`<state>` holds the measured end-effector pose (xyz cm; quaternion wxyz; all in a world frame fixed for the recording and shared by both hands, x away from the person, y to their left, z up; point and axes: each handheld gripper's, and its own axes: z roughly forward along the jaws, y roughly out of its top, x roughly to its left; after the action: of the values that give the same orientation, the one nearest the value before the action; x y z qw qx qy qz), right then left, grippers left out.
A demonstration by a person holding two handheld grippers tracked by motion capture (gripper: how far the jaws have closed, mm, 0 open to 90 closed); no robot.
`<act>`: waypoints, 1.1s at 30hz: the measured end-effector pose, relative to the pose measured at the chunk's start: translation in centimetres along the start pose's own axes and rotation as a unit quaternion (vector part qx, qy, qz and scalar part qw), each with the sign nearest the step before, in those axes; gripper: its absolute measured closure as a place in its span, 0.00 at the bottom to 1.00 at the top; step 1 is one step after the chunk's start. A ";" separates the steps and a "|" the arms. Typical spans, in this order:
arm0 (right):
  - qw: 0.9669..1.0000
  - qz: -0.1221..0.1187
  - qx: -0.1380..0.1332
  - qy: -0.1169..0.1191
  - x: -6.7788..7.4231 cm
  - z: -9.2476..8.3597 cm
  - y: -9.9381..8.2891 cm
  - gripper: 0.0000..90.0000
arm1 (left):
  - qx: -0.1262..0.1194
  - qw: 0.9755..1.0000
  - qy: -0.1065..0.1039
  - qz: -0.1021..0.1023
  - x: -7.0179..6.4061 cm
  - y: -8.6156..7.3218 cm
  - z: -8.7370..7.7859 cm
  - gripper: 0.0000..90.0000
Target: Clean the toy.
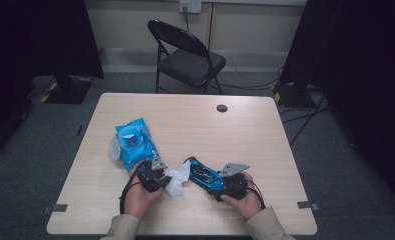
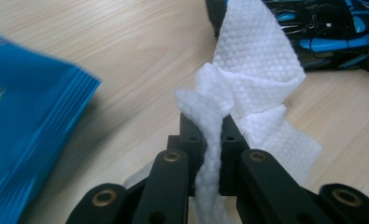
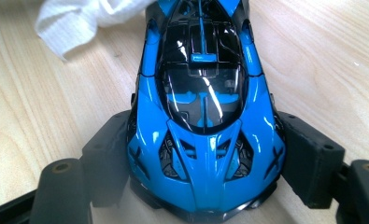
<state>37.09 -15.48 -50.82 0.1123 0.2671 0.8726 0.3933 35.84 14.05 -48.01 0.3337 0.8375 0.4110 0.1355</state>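
Standing on grey carpet, wooden table (image 1: 265, 130), 1 folding chair (image 1: 187, 55)

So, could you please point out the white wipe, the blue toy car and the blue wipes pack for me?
white wipe (image 2: 259, 60), left gripper view, on its upper textured fold.
blue toy car (image 3: 203, 149), right gripper view, on its blue body panel.
blue wipes pack (image 1: 137, 147), high view, on its blue wrapper.
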 end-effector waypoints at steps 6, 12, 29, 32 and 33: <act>1.000 0.000 0.000 0.000 0.0 0.0 0.0 0.29 | -0.018 1.000 0.001 -0.017 0.8 -1.4 -2.1 0.94; 1.000 0.000 0.000 0.000 0.0 0.0 0.0 0.29 | -0.021 0.999 -0.002 -0.031 1.3 -2.5 -2.8 0.94; 1.000 0.004 0.008 -0.002 0.2 -0.2 -0.2 0.19 | -0.027 0.999 -0.025 -0.014 0.5 -4.0 -1.7 0.92; 1.000 0.006 0.002 0.001 0.0 -0.8 -0.1 0.19 | -0.028 0.999 -0.027 -0.017 0.5 -4.1 -1.7 0.92; 1.000 0.006 -0.002 0.002 0.0 -1.1 0.1 0.20 | -0.028 0.999 -0.027 -0.016 0.5 -4.1 -1.7 0.92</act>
<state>36.65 -16.11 -50.00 0.1082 0.2714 0.8704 0.3964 32.90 16.98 -49.53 0.3703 0.8243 0.4114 0.1192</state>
